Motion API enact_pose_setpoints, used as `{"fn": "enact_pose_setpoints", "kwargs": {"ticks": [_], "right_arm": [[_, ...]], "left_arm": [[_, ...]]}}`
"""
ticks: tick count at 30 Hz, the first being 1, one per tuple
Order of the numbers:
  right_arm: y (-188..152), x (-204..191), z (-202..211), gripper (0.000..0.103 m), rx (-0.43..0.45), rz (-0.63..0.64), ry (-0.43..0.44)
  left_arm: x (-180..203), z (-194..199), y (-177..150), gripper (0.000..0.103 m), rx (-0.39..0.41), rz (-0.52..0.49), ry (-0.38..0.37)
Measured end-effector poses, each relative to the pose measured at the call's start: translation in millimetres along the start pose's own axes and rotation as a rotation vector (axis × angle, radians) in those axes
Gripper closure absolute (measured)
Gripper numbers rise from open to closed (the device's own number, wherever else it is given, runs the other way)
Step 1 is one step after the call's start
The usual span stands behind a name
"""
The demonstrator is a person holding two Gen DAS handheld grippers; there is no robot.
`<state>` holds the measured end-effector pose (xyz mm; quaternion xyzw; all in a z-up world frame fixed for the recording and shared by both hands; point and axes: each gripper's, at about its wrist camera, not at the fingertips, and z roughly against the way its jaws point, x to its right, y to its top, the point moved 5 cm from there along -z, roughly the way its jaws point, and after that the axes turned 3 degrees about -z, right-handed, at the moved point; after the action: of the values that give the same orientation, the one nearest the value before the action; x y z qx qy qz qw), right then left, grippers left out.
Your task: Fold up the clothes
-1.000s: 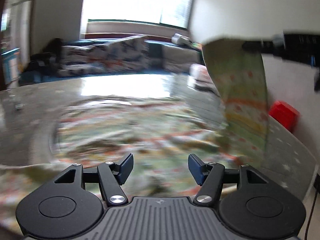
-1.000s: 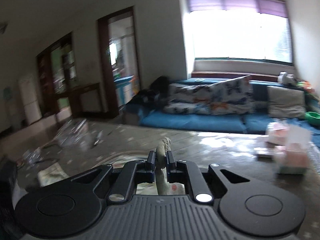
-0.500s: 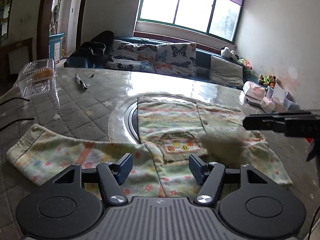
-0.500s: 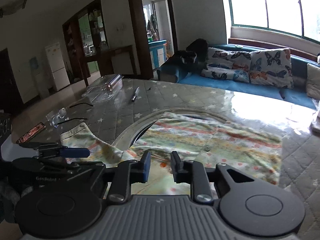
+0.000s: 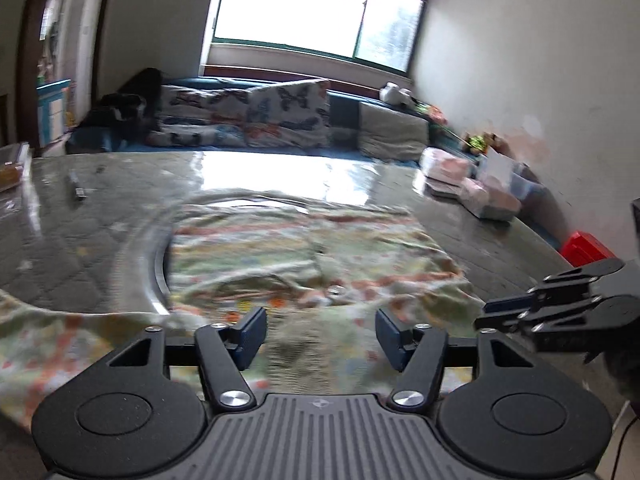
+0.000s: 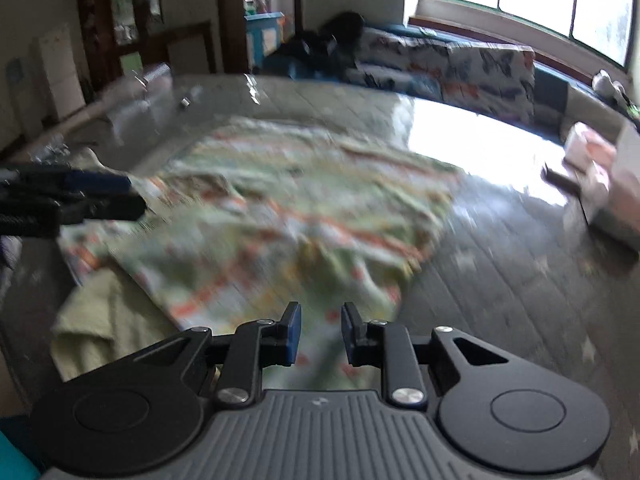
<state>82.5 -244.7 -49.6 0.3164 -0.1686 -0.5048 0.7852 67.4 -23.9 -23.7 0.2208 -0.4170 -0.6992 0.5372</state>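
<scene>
A pale green shirt (image 5: 304, 256) with orange and yellow print lies spread on the quilted table, blurred by motion; it also shows in the right wrist view (image 6: 288, 216). My left gripper (image 5: 320, 334) is open and empty, low over the shirt's near edge. My right gripper (image 6: 320, 334) is open with a narrow gap and empty, over the shirt's near right part. Each gripper shows in the other's view: the right one (image 5: 560, 308) at the right, the left one (image 6: 68, 200) at the left.
A pen (image 5: 76, 190) lies on the table at the far left. Tissue packs and boxes (image 5: 476, 188) stand at the far right, a red box (image 5: 586, 246) near the wall. A yellow-green cloth (image 6: 104, 320) lies by the near left edge. A sofa (image 5: 248, 120) stands behind.
My right gripper let go of the shirt part it held up; the shirt now lies flat. Both grippers have come lower and closer over the near edge. My right gripper has opened a little more.
</scene>
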Motion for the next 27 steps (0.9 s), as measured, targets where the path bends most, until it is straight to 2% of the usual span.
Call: {"fn": "enact_pose_setpoints", "kwargs": {"ticks": [2, 4, 6, 11, 14, 17, 21, 24, 27], "right_arm": [[-8, 8, -3, 0.082, -0.022, -0.016, -0.011], [-5, 13, -1, 0.082, -0.006, -0.022, -0.012], [1, 16, 2, 0.082, 0.023, -0.033, -0.007], [24, 18, -8, 0.081, 0.089, -0.065, 0.033], [25, 22, -23, 0.081, 0.075, -0.089, 0.04], [20, 29, -35, 0.082, 0.048, -0.117, 0.039], [22, 27, -35, 0.081, 0.046, -0.091, 0.031], [24, 21, -35, 0.076, 0.047, -0.058, 0.026], [24, 17, -38, 0.075, 0.04, -0.047, 0.022]], "left_arm": [[6, -9, -1, 0.053, -0.015, -0.021, -0.015], [7, -18, -2, 0.067, -0.036, -0.029, -0.022], [8, -25, -2, 0.071, -0.053, -0.029, -0.035], [10, -40, -1, 0.076, -0.074, -0.027, -0.06], [4, -51, -3, 0.077, -0.1, -0.019, -0.046], [-4, -57, -8, 0.084, -0.116, -0.017, -0.032], [-9, -52, -7, 0.084, -0.107, -0.013, -0.022], [-12, -44, -4, 0.084, -0.084, 0.006, -0.023], [-18, -49, -7, 0.084, -0.099, 0.013, -0.001]]}}
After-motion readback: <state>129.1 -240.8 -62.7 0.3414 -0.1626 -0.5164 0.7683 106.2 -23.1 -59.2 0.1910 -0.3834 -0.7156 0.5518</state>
